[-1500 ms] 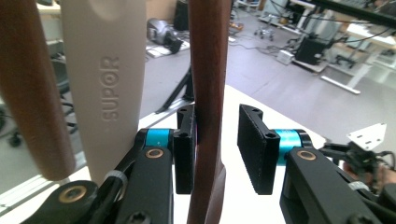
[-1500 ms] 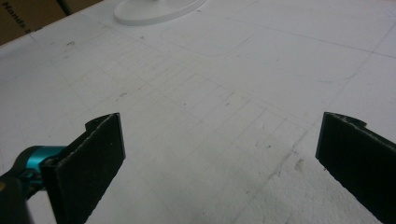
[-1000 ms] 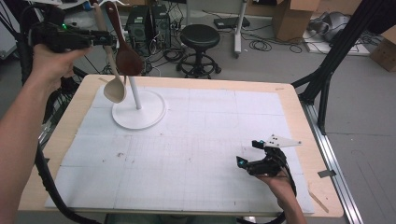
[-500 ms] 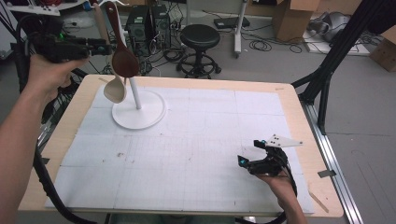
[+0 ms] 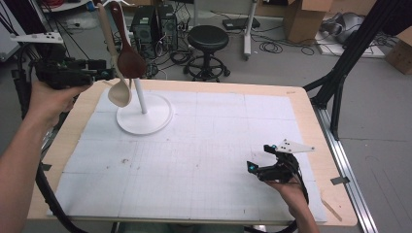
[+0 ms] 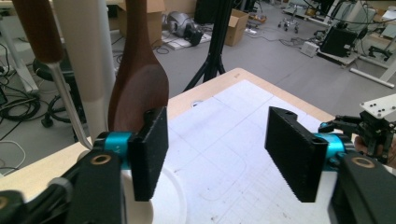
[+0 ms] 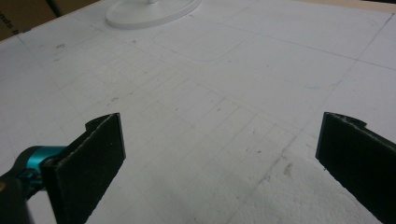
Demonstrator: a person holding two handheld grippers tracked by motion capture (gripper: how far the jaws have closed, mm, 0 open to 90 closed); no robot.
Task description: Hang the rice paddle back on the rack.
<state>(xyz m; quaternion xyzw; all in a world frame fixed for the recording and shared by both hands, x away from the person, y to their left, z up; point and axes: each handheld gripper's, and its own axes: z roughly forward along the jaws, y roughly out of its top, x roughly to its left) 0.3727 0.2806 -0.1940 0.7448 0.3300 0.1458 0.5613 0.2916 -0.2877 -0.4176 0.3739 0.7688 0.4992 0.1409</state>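
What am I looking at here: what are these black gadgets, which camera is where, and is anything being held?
A person holds a two-jaw hand tool in each hand. The high view looks down on the table; each of the other two pictures comes from a camera riding on one gripper, looking along its black jaws. A white stand carries a hanging dark wooden spoon and a pale spoon. The left gripper sits beside the spoons; its jaws have just been opening, with nothing between them. The right gripper rests open over the white mat, holding nothing.
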